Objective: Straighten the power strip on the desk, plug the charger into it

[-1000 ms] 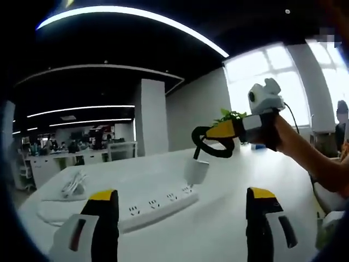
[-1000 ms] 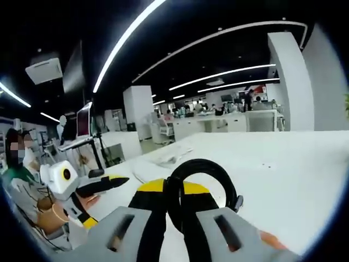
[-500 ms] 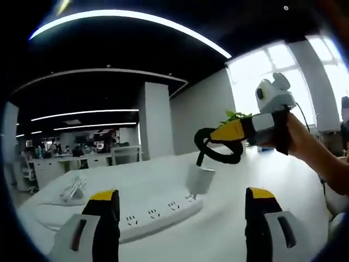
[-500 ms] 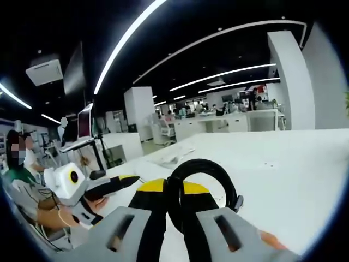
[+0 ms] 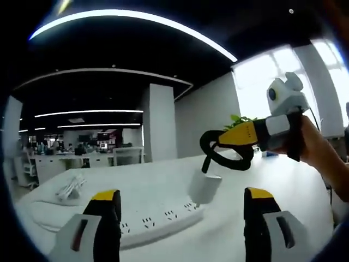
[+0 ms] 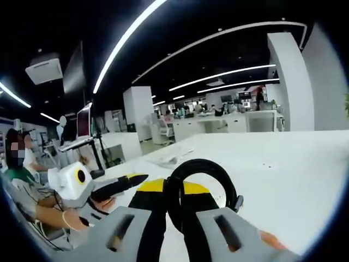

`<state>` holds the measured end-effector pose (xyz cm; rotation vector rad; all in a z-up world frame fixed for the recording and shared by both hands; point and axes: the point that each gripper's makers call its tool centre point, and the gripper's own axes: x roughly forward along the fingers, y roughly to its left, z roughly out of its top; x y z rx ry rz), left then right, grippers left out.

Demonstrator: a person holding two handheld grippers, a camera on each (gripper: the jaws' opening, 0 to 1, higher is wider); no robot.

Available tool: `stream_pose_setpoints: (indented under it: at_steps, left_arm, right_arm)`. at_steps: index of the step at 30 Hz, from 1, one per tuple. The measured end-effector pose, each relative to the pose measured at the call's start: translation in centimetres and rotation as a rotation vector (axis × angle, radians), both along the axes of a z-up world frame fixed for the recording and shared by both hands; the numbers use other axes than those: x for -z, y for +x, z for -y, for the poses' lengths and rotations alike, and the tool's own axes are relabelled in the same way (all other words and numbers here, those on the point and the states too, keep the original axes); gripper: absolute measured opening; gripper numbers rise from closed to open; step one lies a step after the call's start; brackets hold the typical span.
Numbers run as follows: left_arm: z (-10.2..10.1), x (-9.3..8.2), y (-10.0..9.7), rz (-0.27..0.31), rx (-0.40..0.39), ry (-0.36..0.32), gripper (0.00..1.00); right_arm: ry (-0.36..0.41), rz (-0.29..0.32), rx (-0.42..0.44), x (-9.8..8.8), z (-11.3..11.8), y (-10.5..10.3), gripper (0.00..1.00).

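— White desk, open office behind. Where's the power strip?
— Flat on it, between the left gripper's spread jaws.
— And the charger?
— Just above the strip's far end, hanging by its black cable, which the right gripper pinches.

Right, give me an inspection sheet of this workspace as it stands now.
Surface: white desk, bare near the front.
Job's things: long white power strip flat on it; white charger block hanging over its right end, not plugged in.
Clutter: small white bundle far left.
Grippers: left tool open; right tool shut on black cable loop.
Cables: loop leads down to charger.
Surroundings: open office, pillar, window, plant.
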<state>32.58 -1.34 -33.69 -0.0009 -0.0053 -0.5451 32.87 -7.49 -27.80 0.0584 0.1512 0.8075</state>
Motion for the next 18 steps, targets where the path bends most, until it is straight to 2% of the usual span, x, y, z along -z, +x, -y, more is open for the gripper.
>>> stream_pose_setpoints:
  at_steps: [4,11,18]
  left_arm:
    - [0.9,-0.3,0.4,0.016,-0.004,0.004,0.95]
    - [1.6,-0.7,1.4,0.032,-0.055,-0.004,0.95]
    - [1.7,-0.1,2.1,0.019,-0.093,0.012,0.93]
  right_arm:
    - [0.007,0.002,-0.003,-0.3,-0.1,-0.1,0.07]
    - [0.007,0.011,-0.005,-0.6,-0.6,-0.2,0.07]
    - [0.005,0.015,-0.004,-0.8,-0.8,-0.3,0.07]
